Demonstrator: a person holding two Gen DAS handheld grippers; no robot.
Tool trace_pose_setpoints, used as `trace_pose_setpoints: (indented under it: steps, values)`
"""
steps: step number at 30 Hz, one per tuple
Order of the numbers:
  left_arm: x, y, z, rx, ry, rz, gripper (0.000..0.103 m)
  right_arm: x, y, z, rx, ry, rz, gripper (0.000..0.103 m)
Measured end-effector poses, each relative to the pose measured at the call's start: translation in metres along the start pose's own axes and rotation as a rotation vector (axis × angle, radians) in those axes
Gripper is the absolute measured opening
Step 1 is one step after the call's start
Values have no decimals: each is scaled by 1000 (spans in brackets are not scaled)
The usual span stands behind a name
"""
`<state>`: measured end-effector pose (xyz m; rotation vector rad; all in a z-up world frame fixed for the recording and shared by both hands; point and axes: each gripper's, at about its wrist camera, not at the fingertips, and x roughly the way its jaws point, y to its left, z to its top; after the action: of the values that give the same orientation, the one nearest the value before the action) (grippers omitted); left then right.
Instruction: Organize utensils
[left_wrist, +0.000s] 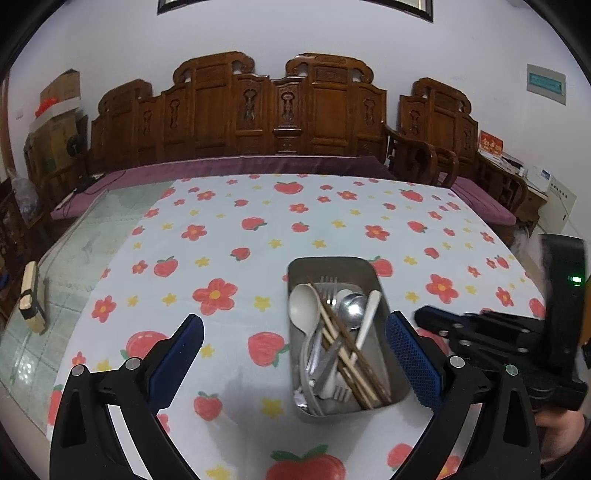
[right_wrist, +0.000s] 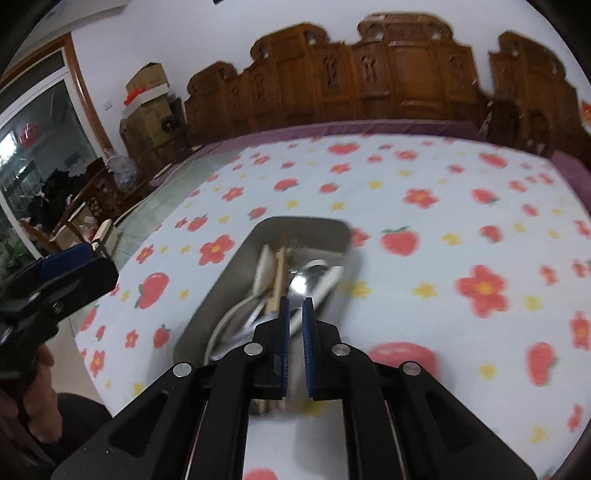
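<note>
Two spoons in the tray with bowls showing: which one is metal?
The metal spoon, shiny silver, lies right of the chopsticks in the tray. The other, the cream spoon, is matte, larger and left of them.

1 metal tray (left_wrist: 395, 376); inside: 2 spoons, at least 2 forks, some chopsticks, exact count unclear.

Both cameras ride on hand-held claws and look forward and downward over the tabletop (left_wrist: 229, 229) toward the carved wooden bench (left_wrist: 236, 110) at the wall. The left wrist view sits close above the metal tray (left_wrist: 397, 384); the right wrist view, blurred, is nearer still. Both share the tray, cloth and bench.
</note>
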<state>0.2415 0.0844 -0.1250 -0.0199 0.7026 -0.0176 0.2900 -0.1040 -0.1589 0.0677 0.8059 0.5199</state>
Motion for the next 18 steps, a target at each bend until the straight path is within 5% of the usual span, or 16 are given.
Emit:
trace_pose_setpoints:
  steps: [10, 18]
  values:
    - [-47, -47, -2, 41, -38, -10, 95, -116, -27, -15, -1, -166, -155, 82]
    - [-90, -72, 1, 51, -102, -31, 95, -193, -30, -23, 7, -293, -233, 100]
